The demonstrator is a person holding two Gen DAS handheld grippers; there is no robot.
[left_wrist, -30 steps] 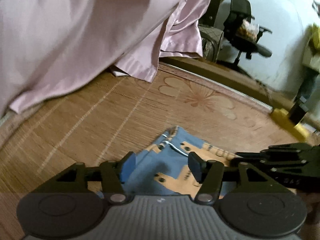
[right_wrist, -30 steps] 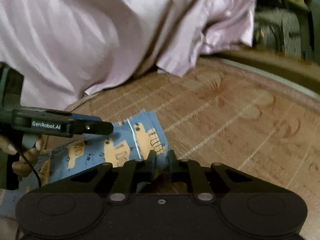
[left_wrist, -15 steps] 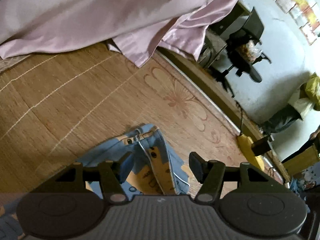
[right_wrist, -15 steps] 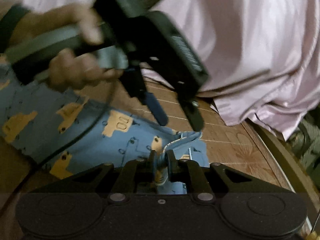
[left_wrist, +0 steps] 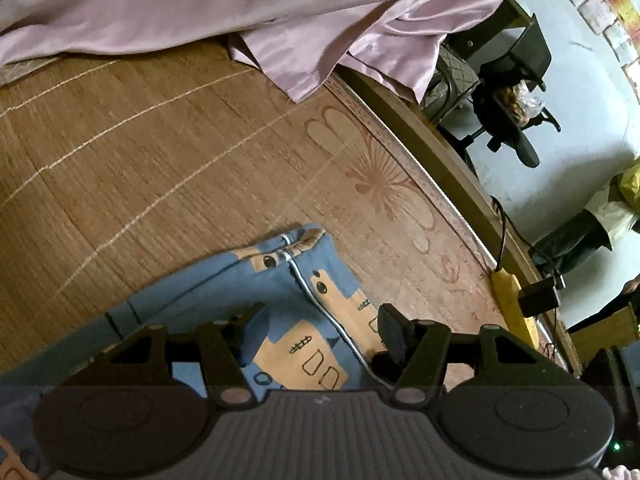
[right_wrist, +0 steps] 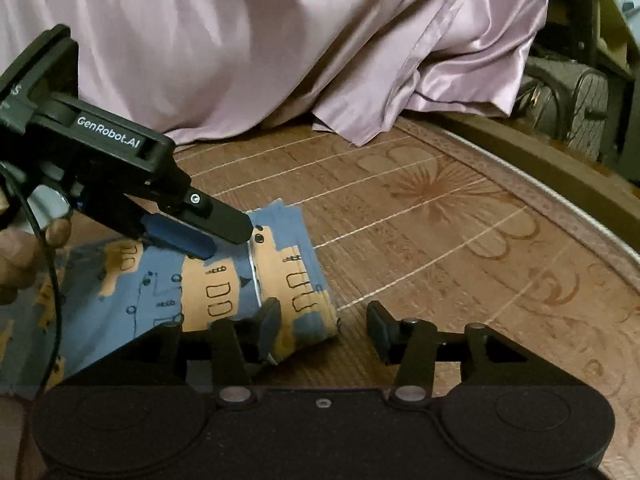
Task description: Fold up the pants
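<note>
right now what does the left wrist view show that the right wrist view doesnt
Only the left wrist view shows the office chair, the pale wall, and the yellow item at the mat's edge. Only the right wrist view shows the left gripper from outside, the hand holding it, and the open right gripper. Both show the blue patterned pants on the woven mat and the pink sheet.

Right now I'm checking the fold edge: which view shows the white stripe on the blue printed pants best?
The left wrist view: the white stripe runs unobstructed down the blue printed pants between the open jaws. The right wrist view shows only a short stretch, partly hidden by the left gripper.
</note>
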